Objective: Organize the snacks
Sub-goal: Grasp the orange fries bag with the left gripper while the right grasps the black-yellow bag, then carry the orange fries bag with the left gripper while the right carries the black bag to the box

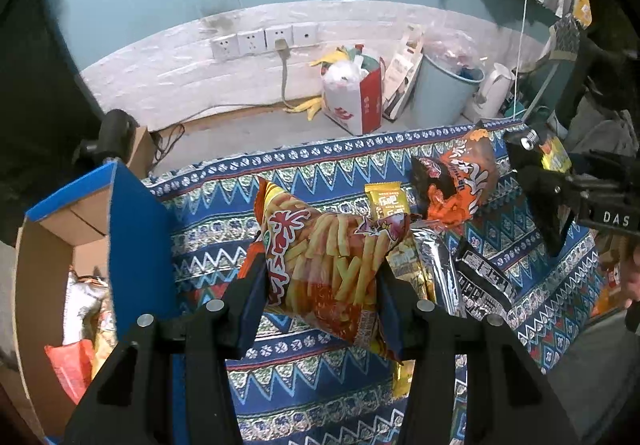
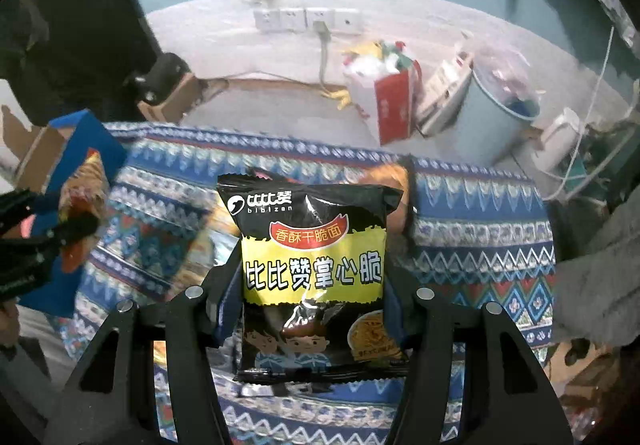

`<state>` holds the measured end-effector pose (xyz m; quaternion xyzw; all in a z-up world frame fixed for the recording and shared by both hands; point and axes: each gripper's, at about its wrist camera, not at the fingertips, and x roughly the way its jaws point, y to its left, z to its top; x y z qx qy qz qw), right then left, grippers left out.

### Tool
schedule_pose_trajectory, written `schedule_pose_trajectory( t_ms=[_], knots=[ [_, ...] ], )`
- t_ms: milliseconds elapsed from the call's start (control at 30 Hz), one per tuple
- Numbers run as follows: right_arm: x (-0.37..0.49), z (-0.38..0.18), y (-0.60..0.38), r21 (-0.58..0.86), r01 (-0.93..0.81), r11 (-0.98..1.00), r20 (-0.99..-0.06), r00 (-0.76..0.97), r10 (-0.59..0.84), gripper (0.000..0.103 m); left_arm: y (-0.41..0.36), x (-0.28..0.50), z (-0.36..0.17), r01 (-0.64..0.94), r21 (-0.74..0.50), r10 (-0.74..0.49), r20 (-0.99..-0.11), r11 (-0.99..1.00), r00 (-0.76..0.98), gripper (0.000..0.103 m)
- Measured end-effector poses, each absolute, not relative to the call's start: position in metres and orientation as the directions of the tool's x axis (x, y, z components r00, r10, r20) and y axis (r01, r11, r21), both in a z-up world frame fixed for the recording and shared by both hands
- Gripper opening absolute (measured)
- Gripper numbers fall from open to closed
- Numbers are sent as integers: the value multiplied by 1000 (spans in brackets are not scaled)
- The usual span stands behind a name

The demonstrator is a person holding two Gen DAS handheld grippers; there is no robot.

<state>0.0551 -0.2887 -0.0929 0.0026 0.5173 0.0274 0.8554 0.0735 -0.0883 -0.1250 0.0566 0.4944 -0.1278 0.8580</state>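
Orange fries bag [image 1: 324, 269] pinched between left tongs [image 1: 322, 301].

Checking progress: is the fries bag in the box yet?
Out. The fries bag hangs between the left gripper fingers, above the cloth beside the box.

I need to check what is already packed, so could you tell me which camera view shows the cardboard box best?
The left wrist view: the cardboard box sits close at the left edge, open, with snack packets visible inside. The right wrist view shows only a blurred corner of it at far left, contents hidden.
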Motion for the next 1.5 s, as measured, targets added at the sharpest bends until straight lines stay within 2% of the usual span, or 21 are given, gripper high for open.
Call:
schedule_pose_trajectory(
  t_ms=[767, 1500],
  knots=[
    [81, -52, -190, 91, -214, 973, -839, 510, 190, 57, -11, 43, -80, 198, -66, -170, -805, 978, 568, 51],
    [121, -65, -73, 141, -359, 923, -846, 441, 301, 57, 96, 28, -81, -9, -93, -69, -798, 996, 598, 51]
  ],
)
